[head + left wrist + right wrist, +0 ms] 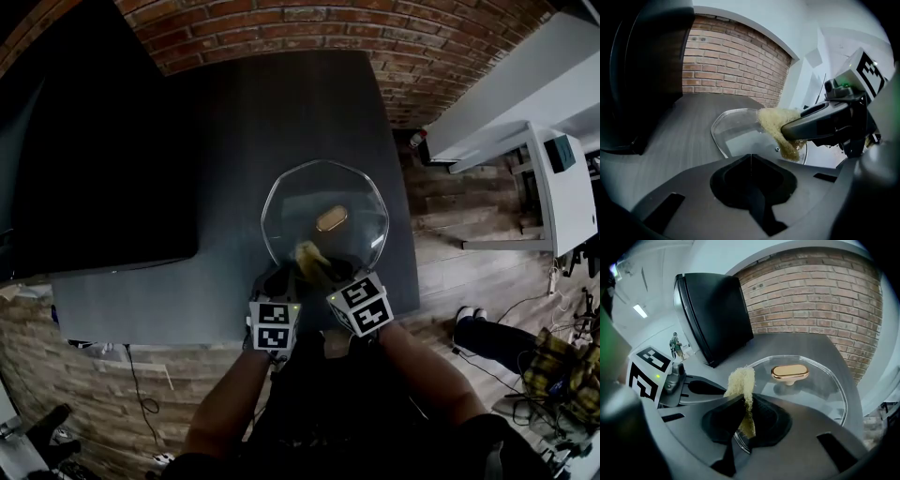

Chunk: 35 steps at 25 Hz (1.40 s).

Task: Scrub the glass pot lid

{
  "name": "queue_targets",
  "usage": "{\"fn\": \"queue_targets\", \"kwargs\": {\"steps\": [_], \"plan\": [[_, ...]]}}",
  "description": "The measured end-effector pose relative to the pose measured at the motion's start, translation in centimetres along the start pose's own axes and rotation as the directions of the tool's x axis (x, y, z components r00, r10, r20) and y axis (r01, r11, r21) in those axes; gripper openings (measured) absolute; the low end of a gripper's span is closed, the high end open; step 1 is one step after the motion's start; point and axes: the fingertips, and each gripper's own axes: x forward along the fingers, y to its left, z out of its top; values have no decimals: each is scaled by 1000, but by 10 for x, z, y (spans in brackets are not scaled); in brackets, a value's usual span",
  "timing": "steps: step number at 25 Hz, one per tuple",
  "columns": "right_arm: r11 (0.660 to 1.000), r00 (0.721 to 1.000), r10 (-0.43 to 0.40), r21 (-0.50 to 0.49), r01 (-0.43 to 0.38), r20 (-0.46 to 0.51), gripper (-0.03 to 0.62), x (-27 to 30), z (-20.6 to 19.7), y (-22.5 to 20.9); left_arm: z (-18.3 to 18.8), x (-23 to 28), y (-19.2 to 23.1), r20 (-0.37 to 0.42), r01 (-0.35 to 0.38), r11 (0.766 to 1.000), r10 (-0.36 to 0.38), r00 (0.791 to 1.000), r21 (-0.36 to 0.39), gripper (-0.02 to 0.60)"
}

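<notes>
Glass pot lid [298, 199]: lies flat on the dark grey table [281, 103], dome up, towards the near right part of the top.
Knob [790, 371]: an oval, gold-coloured knob at the lid's centre, upright and untouched by either gripper.
Scrub pad [742, 383]: a pale yellow, coarse fibre pad, standing nearly on edge. Its lower end is down on the glass at the lid's near side, short of the knob, and its upper end sticks up free.
Right gripper [743, 401]: jaws closed on the scrub pad and pinching its middle; the tips are over the lid's near rim.
Left gripper [751, 159]: jaws pressed together with nothing visible between them. It sits just beside the right gripper on its left, tips low over the table at the lid's near edge. Whether they touch the rim cannot be told.
Marker cubes: one on each gripper, side by side above the person's forearms.
Black panel [94, 141]: large, flat and upright, standing on the table's left part, well apart from the lid.
Brick wall [328, 28]: runs behind the table's far edge.
Wooden floor [469, 253]: to the right of the table.
</notes>
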Motion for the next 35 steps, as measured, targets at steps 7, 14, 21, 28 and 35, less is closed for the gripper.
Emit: {"fn": "queue_targets", "kwargs": {"steps": [7, 14, 21, 28, 35], "plan": [[996, 994, -51, -76, 44, -96, 49, 17, -19, 5, -6, 3, 1, -11, 1, 1000, -1, 1000, 19, 34], [981, 981, -106, -176, 77, -164, 51, 26, -25, 8, -11, 3, 2, -32, -7, 1000, 8, 999, 18, 34], [980, 983, -85, -190, 54, -162, 51, 24, -26, 8, -10, 2, -2, -44, -39, 997, 42, 998, 64, 34], [982, 985, -30, -191, -2, -168, 52, 22, -26, 9, -11, 1, -1, -57, -81, 997, 82, 995, 15, 34], [990, 986, -11, -142, -13, -167, 52, 14, -32, -6, -9, 1, 2, -52, -98, 995, 97, 994, -11, 34]]}}
